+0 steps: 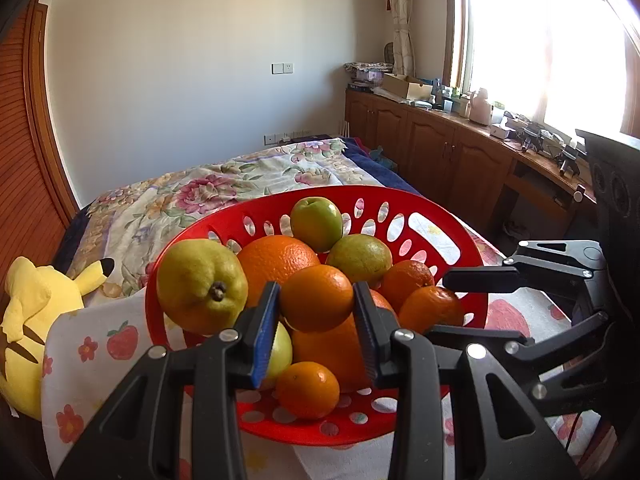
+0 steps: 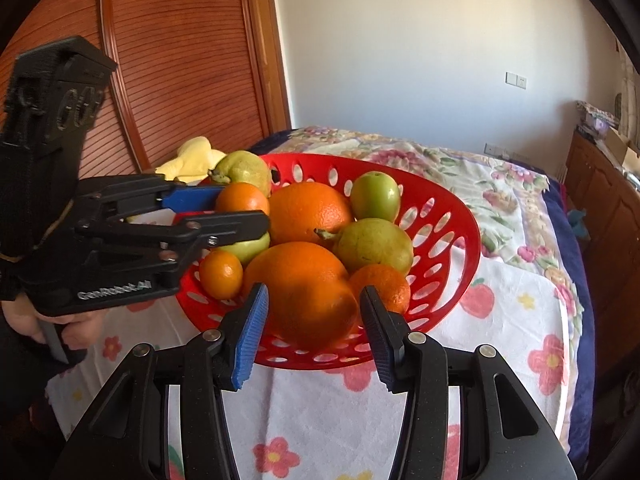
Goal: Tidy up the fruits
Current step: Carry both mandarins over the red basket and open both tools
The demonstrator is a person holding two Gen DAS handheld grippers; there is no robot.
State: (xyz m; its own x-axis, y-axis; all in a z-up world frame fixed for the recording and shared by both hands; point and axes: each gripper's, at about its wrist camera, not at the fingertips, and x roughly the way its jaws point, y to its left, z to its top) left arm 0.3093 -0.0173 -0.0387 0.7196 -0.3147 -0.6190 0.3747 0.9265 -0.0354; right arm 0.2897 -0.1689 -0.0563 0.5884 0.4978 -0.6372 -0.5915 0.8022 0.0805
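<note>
A red slotted basket (image 1: 320,194) (image 2: 460,216) holds oranges, two pears and a green apple (image 1: 316,222). My left gripper (image 1: 317,286) reaches over the basket's near side and is shut on a small orange (image 1: 316,300), a pad on each side of it. In the right wrist view the left gripper (image 2: 244,206) comes in from the left with that orange (image 2: 242,200) between its fingers. My right gripper (image 2: 315,289) stands open at the basket's front, its pads on either side of a large orange (image 2: 300,292) without pressing it. A mandarin (image 2: 382,286) lies just behind its right finger.
The basket rests on a white cloth (image 2: 500,320) printed with flowers and apples, and a floral bedspread (image 1: 240,184) lies beyond it. A yellow plush toy (image 1: 36,308) sits to the left. Wooden cabinets (image 1: 440,148) with clutter run under the window. A hand (image 2: 60,328) grips the left gripper's handle.
</note>
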